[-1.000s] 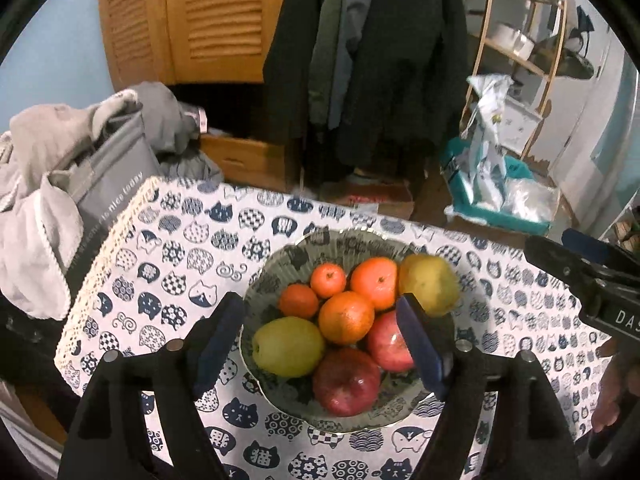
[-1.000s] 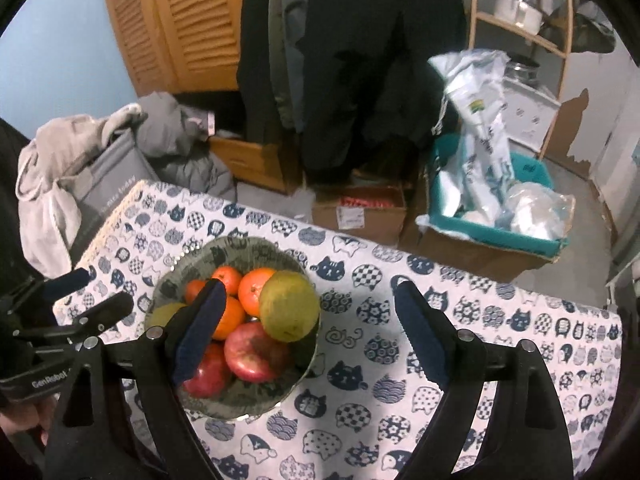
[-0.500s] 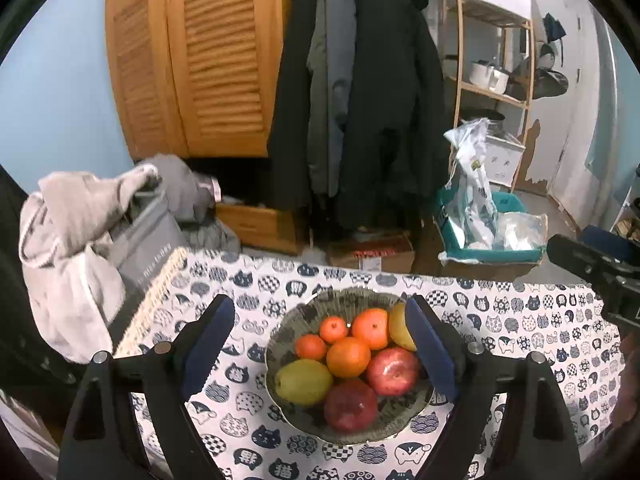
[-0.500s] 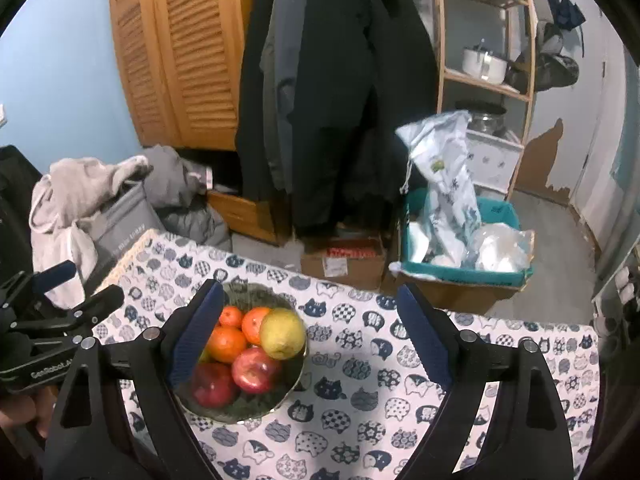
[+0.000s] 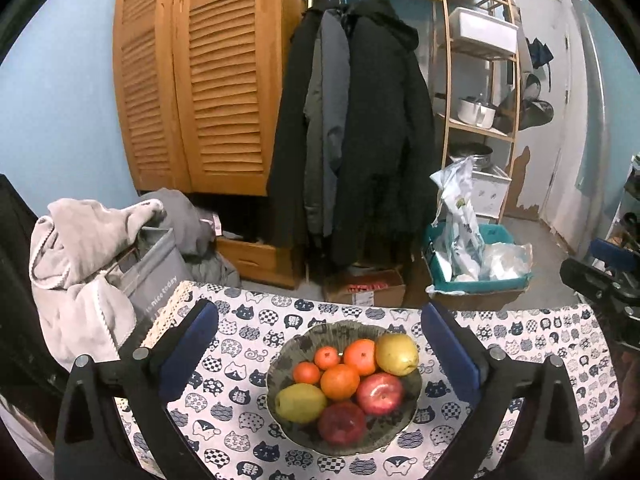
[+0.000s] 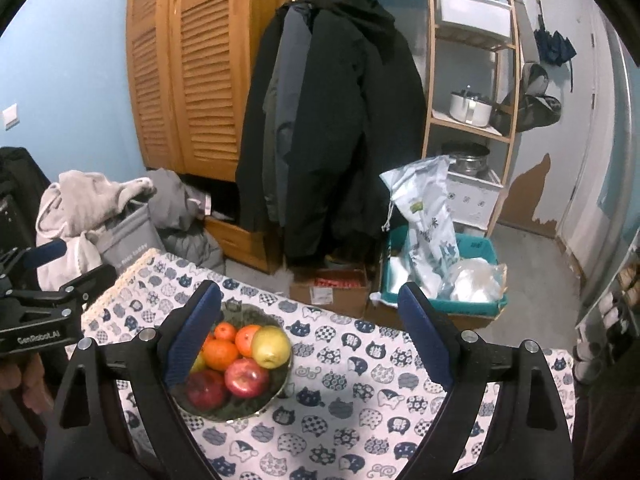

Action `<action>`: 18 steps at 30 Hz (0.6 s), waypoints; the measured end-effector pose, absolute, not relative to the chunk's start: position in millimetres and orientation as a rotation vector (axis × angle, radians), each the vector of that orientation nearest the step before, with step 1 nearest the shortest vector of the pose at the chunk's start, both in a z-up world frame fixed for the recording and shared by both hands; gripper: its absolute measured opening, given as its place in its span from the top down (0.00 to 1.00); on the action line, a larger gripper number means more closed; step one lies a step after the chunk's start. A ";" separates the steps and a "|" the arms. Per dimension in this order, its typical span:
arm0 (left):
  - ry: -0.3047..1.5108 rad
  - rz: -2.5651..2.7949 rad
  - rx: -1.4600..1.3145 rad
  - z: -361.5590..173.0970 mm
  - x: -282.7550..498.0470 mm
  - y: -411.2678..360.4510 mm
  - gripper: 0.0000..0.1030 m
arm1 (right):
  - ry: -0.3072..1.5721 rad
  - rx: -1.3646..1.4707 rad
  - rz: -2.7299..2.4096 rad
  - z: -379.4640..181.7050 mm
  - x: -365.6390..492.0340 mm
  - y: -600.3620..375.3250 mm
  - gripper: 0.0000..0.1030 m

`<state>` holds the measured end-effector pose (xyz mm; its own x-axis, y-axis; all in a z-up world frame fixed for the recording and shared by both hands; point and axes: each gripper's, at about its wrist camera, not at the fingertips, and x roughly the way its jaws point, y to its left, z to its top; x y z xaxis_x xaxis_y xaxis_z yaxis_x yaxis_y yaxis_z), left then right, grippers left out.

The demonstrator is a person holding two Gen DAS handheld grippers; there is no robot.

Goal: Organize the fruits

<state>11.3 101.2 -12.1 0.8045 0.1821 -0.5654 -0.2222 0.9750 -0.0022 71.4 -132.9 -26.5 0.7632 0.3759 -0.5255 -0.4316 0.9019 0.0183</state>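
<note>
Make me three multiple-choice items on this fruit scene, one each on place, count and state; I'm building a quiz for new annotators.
1. Where are the fruits?
A. In the bowl on the cat-print tablecloth
B. In the teal bin
C. Loose on the cloth

2. How many red apples are in the bowl?
A. One
B. Two
C. Four

3. How do both grippers stand?
A. Shut on a fruit
B. One open, one shut
C. Jaws wide, empty

Key:
1 A: all the fruit sits piled inside the bowl.
2 B: one red apple beside another red apple.
3 C: the left gripper and right gripper show spread jaws with nothing between.
</note>
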 end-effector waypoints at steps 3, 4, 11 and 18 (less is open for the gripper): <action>0.592 0.202 -0.083 -7.5 9.2 99.6 0.01 | 0.539 -0.111 0.416 -25.1 70.5 -139.2 0.14; 0.589 0.198 -0.086 -6.2 8.7 98.8 0.01 | 0.538 -0.111 0.405 -24.5 70.9 -141.1 0.14; 0.577 0.176 -0.088 -0.4 6.4 90.7 0.01 | 0.527 -0.113 0.362 -24.8 68.2 -152.0 0.14; 0.572 0.169 -0.091 2.0 6.8 87.8 0.01 | 0.501 -0.109 0.342 -22.4 63.5 -160.1 0.14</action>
<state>6.8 87.8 2.0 0.8276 0.1336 -0.5451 -0.1839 0.9822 -0.0385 63.5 -160.1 -22.4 0.8215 0.2945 -0.4883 -0.3475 0.9375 -0.0194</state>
